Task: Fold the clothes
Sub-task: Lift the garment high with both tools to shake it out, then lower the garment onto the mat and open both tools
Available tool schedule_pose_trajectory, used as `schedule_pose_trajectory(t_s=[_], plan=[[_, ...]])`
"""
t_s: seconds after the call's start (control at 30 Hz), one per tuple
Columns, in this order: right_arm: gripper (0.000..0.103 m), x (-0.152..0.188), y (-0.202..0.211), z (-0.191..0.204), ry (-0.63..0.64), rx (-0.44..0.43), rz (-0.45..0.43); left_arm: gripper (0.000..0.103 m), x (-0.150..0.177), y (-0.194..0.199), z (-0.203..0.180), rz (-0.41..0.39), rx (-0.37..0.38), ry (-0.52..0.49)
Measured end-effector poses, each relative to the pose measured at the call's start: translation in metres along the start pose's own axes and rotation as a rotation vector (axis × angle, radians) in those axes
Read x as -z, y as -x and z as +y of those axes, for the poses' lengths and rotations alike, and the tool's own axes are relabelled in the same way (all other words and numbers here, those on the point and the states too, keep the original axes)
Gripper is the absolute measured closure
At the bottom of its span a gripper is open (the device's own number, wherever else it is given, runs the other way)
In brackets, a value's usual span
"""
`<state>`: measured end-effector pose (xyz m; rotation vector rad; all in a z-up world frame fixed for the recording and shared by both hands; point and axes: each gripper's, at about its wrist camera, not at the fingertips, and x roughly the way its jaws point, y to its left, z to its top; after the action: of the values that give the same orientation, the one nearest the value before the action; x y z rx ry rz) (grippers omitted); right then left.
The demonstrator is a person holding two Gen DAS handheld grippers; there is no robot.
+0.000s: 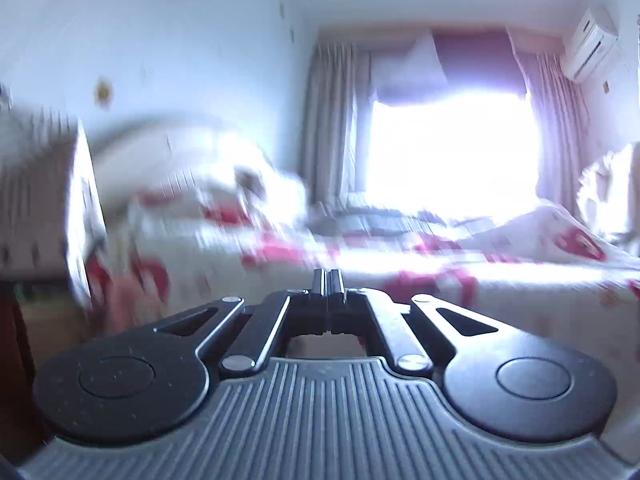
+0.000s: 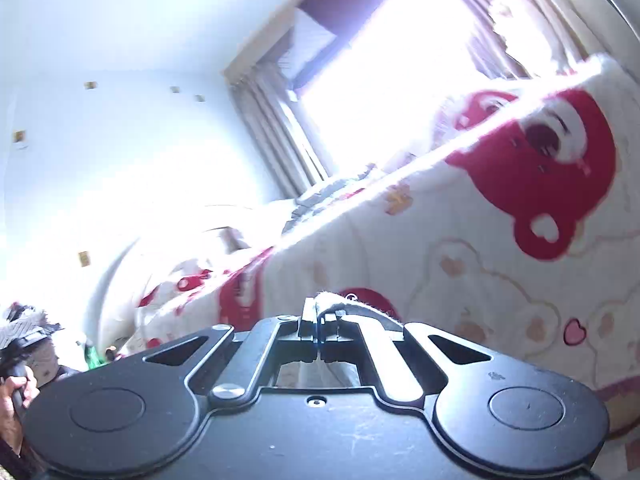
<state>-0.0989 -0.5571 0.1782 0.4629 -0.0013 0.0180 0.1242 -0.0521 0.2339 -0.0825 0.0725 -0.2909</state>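
A cream fleece blanket with red bear prints (image 2: 500, 240) fills the right of the right wrist view, lifted and stretched. My right gripper (image 2: 320, 314) is shut on a fuzzy edge of that fabric, which pokes out over its tips. In the blurred left wrist view the same printed fabric (image 1: 400, 276) lies spread over a bed. My left gripper (image 1: 328, 280) is shut with its fingers together, held above the near edge of the bed; nothing shows between its tips.
A bright window (image 1: 452, 148) with curtains (image 1: 328, 120) stands behind the bed. An air conditioner (image 1: 592, 44) hangs at the upper right. Wooden furniture (image 1: 36, 200) stands at the left. A person's hand on the other gripper (image 2: 18, 384) shows at the lower left.
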Motion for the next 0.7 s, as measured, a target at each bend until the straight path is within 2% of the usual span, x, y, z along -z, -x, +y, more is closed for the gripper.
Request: schedule_pose_trajectory(t_s=[0.07, 0.13, 0.23, 0.3, 0.37, 0.5, 0.53, 0.6, 0.67, 0.7], plan=[[0.100, 0.016, 0.007, 0.007, 0.046, 0.029, 0.078, 0.102, 0.034, 0.004, -0.004, 0.154, 0.069, 0.027], [0.100, 0.050, 0.011, 0.004, 0.079, 0.081, 0.171, 0.100, 0.069, 0.008, -0.007, 0.308, 0.139, 0.054], [0.099, 0.111, 0.015, -0.017, 0.091, 0.146, 0.290, 0.100, 0.183, -0.013, -0.045, 0.569, 0.205, -0.008], [0.099, 0.152, 0.015, -0.039, 0.042, 0.170, 0.360, 0.100, 0.227, -0.034, -0.064, 0.674, 0.236, 0.009], [0.100, 0.179, 0.019, -0.059, 0.001, 0.194, 0.403, 0.100, 0.270, -0.054, -0.084, 0.779, 0.267, 0.027], [0.100, 0.208, 0.037, -0.085, -0.055, 0.214, 0.443, 0.098, 0.358, -0.095, -0.122, 0.988, 0.328, 0.062], [0.100, 0.211, 0.041, -0.089, -0.064, 0.217, 0.446, 0.096, 0.362, -0.106, -0.131, 0.995, 0.337, 0.064], [0.099, 0.216, 0.048, -0.095, -0.067, 0.238, 0.448, 0.083, 0.368, -0.132, -0.150, 1.020, 0.371, 0.079], [0.099, 0.222, 0.052, -0.102, -0.076, 0.250, 0.449, 0.071, 0.373, -0.159, -0.169, 1.027, 0.384, 0.108], [0.099, 0.226, 0.053, -0.104, -0.083, 0.254, 0.448, 0.068, 0.378, -0.172, -0.181, 1.032, 0.377, 0.117]])
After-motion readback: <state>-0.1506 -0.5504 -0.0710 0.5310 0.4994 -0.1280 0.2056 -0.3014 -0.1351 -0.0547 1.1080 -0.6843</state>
